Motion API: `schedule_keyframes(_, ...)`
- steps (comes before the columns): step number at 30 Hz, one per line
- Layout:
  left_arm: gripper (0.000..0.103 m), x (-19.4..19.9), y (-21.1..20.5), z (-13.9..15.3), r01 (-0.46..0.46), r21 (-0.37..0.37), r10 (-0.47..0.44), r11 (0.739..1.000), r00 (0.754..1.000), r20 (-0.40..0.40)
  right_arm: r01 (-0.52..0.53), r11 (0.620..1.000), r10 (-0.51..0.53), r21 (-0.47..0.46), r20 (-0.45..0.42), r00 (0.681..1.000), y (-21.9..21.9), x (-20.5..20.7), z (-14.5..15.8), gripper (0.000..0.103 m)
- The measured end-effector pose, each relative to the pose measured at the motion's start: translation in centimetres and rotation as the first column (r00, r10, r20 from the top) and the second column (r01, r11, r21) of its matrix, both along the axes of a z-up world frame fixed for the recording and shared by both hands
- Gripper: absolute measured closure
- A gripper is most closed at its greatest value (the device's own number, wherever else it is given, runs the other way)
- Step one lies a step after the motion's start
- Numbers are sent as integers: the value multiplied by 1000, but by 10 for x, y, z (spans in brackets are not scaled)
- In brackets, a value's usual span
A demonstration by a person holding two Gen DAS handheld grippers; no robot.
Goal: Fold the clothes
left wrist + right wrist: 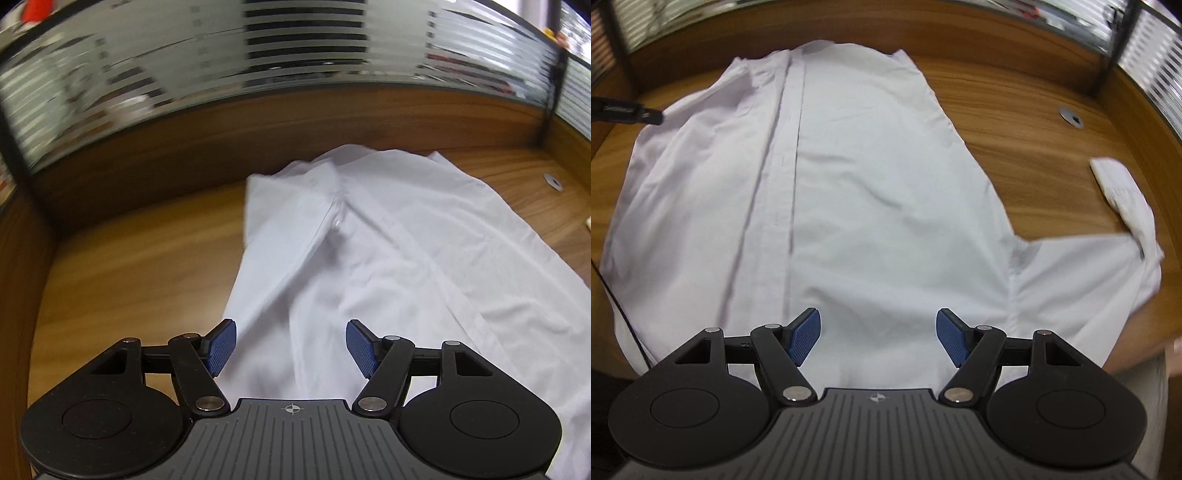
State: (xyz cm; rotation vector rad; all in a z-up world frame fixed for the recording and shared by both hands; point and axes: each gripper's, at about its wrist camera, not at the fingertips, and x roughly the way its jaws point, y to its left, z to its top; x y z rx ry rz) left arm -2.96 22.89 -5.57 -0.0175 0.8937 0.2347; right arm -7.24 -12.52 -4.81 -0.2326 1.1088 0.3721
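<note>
A white shirt lies button-side up, spread on the wooden table. One sleeve trails out from the shirt's body, its cuff near the table's edge. The left gripper and the right gripper both hang above the cloth, jaws spread, pinching nothing. Judged stage: between folds, regrasp pending. The next move calls for pinching the sleeve and carrying it across the body. A black cable beside the shirt's far shoulder could snag.
</note>
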Motion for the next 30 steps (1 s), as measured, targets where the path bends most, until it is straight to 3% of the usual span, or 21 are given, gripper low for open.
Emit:
schedule_keyframes(5, 34, 47, 13, -17, 78, 29, -78, 997, 997, -19, 156, 987, -155, 33, -6, 988, 27, -20, 4, 28)
schedule_keyframes(9, 36, 75, 18, -29, 112, 20, -111, 994, 993, -42, 222, 975, -222, 27, -11, 975, 46, -31, 4, 28)
schedule_keyframes(11, 56, 82, 21, -32, 122, 3, -122, 992, 992, -37, 255, 967, -254, 23, -16, 967, 52, -36, 4, 28)
schedule_keyframes(12, 80, 83, 24, -31, 120, -1, -120, 993, 992, -24, 272, 962, -272, 20, -17, 962, 55, -39, 4, 28)
schedule_keyframes(13, 93, 84, 26, -30, 118, -6, -118, 993, 993, -12, 286, 958, -286, 16, -19, 958, 56, -41, 4, 28)
schedule_keyframes(20, 97, 61, 80, -3, -58, -130, 72, 990, 991, 112, 336, 941, -337, -20, -36, 941, 59, -53, 3, 28)
schedule_keyframes(25, 96, 47, 123, -9, -202, -94, 210, 975, 974, 83, 319, 947, -320, -29, -35, 947, 58, -53, 4, 28)
schedule_keyframes(27, 94, 45, 140, -20, -268, -74, 271, 961, 962, 37, 310, 950, -311, -28, -30, 950, 58, -53, 5, 28)
schedule_keyframes(30, 92, 31, 162, -19, -374, -165, 380, 913, 925, 9, 295, 955, -296, -21, -19, 955, 55, -52, 7, 28)
